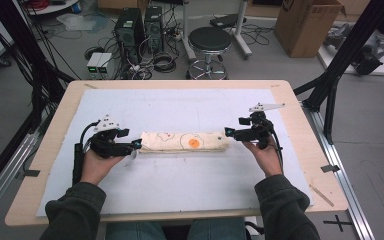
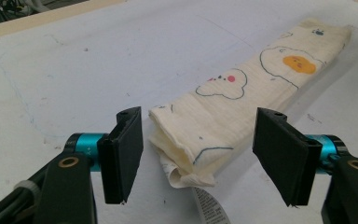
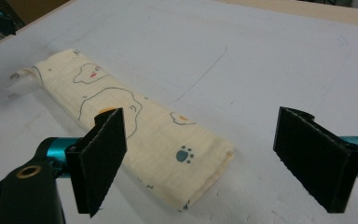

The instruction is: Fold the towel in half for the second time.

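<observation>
With the folded cloth [image 1: 185,141] lying mid-frame btwn them, left gripper [image 1: 132,146] & right gripper [image 1: 228,133] both gape empty at its ends; each should probably pinch all layers evenly.

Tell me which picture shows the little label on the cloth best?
The left gripper view: the white label hangs from the folded cloth near the open claw. The high view shows it as a speck; the right gripper view shows the cloth's other end.
</observation>
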`<state>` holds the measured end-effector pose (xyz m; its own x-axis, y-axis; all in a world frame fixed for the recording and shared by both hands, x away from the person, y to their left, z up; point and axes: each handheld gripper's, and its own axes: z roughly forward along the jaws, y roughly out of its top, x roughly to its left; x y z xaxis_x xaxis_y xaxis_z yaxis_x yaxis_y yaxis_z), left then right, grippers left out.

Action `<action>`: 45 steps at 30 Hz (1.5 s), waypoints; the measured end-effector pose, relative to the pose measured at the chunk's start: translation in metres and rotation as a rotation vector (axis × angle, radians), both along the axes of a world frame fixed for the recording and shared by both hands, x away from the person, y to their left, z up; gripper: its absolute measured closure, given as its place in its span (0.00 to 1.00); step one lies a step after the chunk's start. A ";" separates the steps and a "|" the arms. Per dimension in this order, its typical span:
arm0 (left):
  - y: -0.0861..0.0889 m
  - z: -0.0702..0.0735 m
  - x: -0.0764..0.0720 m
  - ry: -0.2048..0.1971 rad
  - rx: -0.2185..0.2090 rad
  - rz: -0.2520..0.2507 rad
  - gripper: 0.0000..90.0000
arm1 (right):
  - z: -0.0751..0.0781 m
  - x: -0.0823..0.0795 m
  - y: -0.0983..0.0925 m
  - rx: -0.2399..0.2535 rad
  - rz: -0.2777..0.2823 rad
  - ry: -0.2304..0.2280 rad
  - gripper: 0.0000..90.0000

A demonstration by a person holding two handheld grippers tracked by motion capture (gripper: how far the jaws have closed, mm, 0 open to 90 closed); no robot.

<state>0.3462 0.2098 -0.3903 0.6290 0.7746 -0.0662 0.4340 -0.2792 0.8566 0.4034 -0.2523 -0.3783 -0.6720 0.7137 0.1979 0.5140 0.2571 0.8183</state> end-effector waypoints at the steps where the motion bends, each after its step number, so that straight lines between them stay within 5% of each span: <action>1: 0.000 0.000 -0.001 0.000 0.000 -0.001 0.37 | 0.001 -0.001 0.000 -0.001 0.000 -0.004 0.18; 12: 0.007 0.004 -0.011 -0.018 -0.006 0.003 0.36 | 0.003 -0.013 -0.006 -0.016 -0.013 -0.038 0.14; 45: 0.026 -0.007 -0.047 -0.022 0.007 0.022 0.29 | -0.015 -0.052 -0.030 -0.010 -0.016 -0.037 0.13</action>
<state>0.2992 0.2361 -0.3971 0.6129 0.7888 -0.0471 0.4214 -0.2758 0.8639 0.3510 -0.2824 -0.3930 -0.6671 0.7263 0.1656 0.4877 0.2577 0.8341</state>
